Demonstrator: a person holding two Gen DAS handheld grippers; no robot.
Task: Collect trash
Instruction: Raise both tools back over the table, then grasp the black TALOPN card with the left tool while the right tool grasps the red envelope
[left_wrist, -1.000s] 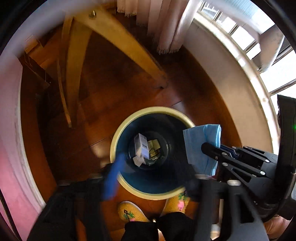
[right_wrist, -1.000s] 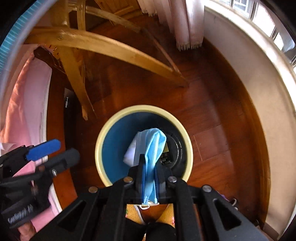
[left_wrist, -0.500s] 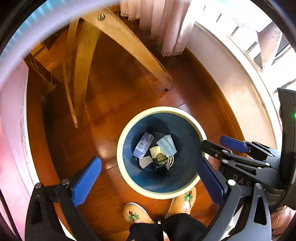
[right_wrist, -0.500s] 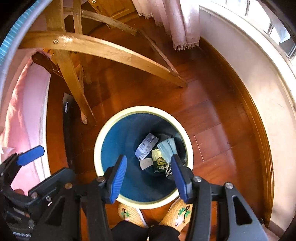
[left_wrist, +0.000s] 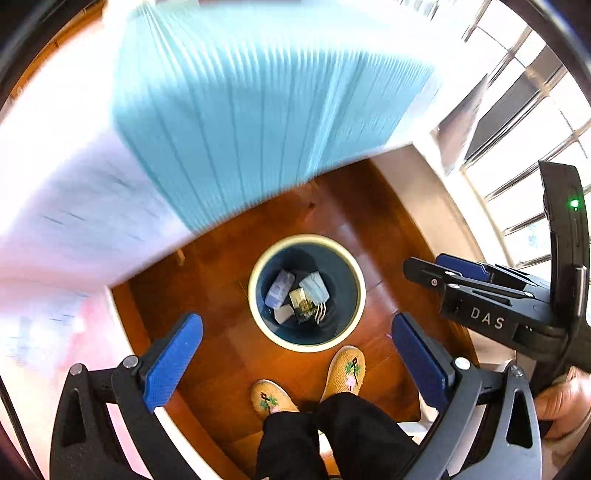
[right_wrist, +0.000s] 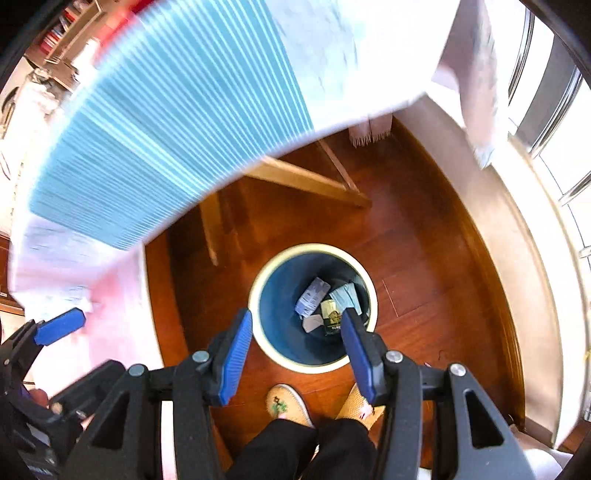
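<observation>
Wood floor (left_wrist: 332, 206), bin (left_wrist: 354, 266) below; blurred striped cloth, probably tabletop; both jaws open, empty.

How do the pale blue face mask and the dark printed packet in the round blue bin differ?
The pale blue face mask is soft and light, lying toward the right wall of the round blue bin; the dark printed packet is smaller, stiffer-looking and near the middle. Both lie loose at the bottom, touching.

The bin (left_wrist: 258, 284) is dark blue inside with a cream rim, standing on a reddish-brown wood floor (left_wrist: 369, 206). The tablecloth (left_wrist: 240, 92) has a light blue ribbed panel on white. The 2 slippers (left_wrist: 345, 371) are tan with green and pink embroidery, the trousers (left_wrist: 332, 435) black.
</observation>
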